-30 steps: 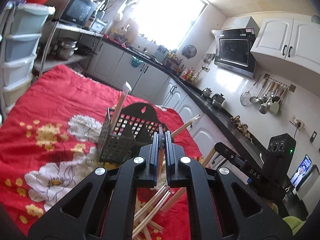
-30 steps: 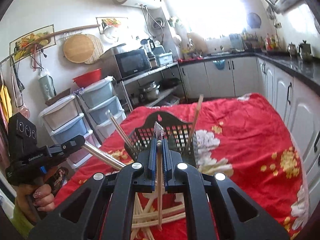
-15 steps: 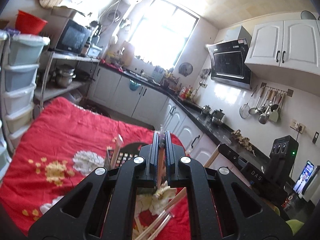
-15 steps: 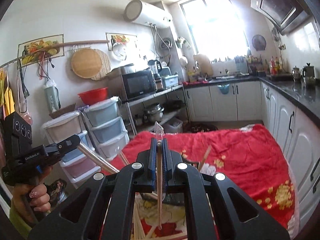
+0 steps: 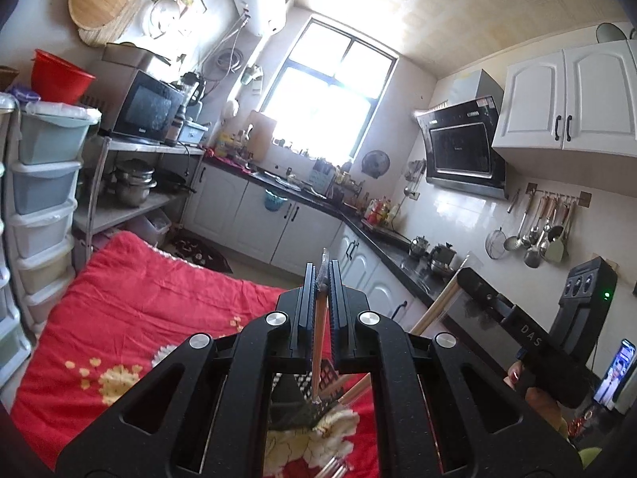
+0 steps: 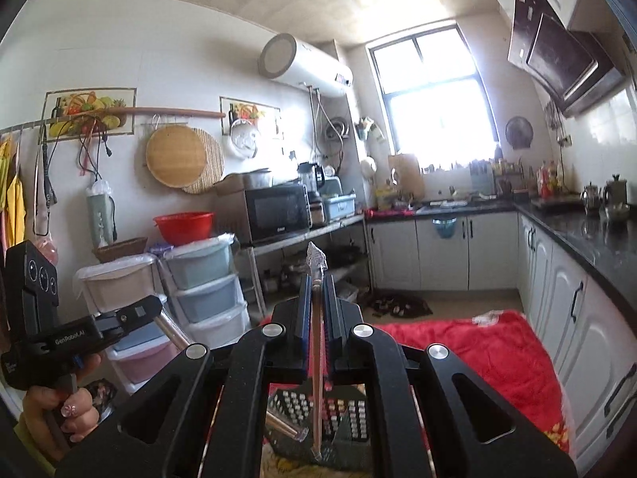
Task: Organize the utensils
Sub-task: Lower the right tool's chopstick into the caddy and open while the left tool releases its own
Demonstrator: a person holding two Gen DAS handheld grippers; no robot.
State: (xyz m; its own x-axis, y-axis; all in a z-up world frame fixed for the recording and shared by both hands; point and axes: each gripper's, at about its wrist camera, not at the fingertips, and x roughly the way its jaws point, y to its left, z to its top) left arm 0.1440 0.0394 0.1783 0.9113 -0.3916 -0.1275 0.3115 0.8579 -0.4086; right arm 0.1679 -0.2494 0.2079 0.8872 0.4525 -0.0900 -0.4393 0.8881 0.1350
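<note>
You had a wrapped pair of chopsticks pinched in each tool: the left gripper (image 5: 321, 279) was closed down to a narrow slit on one chopstick pair (image 5: 318, 342), and the right gripper (image 6: 317, 290) was clamped the same way on a second chopstick pair (image 6: 317, 362), its crimped clear wrapper sticking up past the jaw tips. Both sticks hung nearly upright, their lower ends just above or inside the mouth of the black mesh holder (image 6: 346, 414), which stood on the red floral cloth (image 5: 131, 310) toward its near edge; I could not tell whether either tip had entered the basket. In the left view, more wrapped chopsticks (image 5: 338, 394) leaned in or beside the holder, and a few loose ones lay at the cloth's near edge. I judged you were in the placing step, with both pairs lifted and lined up over the holder. The next move called for lowering each stick straight down until its tip sat within the mesh walls, then easing the jaws apart one at a time so neither stick tipped out or knocked the other.
</note>
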